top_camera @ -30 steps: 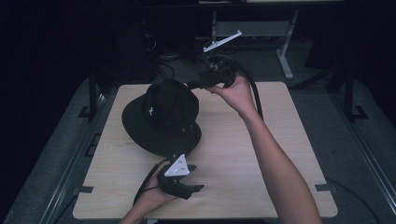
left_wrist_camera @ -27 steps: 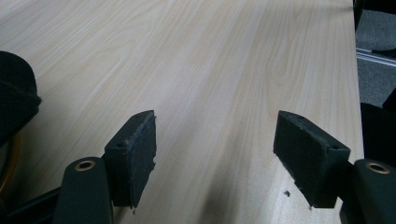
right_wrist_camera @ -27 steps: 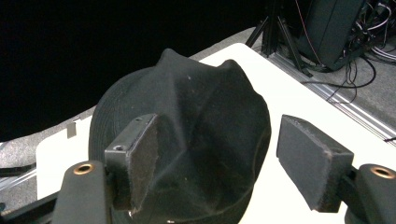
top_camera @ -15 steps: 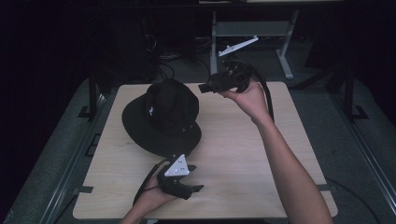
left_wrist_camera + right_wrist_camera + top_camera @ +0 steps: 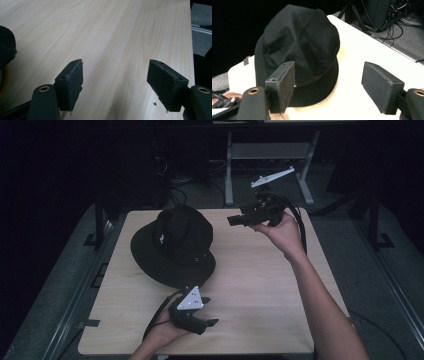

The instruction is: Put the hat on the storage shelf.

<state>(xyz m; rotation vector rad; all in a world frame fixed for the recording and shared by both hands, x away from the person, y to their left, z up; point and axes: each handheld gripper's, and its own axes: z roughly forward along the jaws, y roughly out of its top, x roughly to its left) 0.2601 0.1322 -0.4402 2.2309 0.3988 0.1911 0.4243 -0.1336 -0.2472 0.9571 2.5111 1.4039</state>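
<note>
**Black hat on the worktop, both grippers spread and empty**

The black fabric bucket hat (image 5: 172,245), round-brimmed with a soft creased crown, lies brim-down on the left half of the pale wooden worktop (image 5: 260,285) in the high view. The right gripper (image 5: 234,220), held in a hand reaching over the worktop's far edge, hovers in the air to the right of the hat, apart from it, with its jaws pointing toward the crown. The left gripper (image 5: 212,322) sits low at the near edge, just in front of the hat's brim, its grey three-cornered plate on top and its jaws pointing to the right across bare wood.

In the left gripper view, the left gripper (image 5: 115,77) has its two black padded jaws spread wide with nothing between them but wood grain. The edge of the hat (image 5: 6,48) shows at the far left, clear of the jaws.

In the right gripper view, the right gripper (image 5: 328,86) also has its jaws spread wide and holds nothing. The hat (image 5: 299,50) rests on the worktop beyond them, its crown rising behind the left jaw, untouched.
</note>
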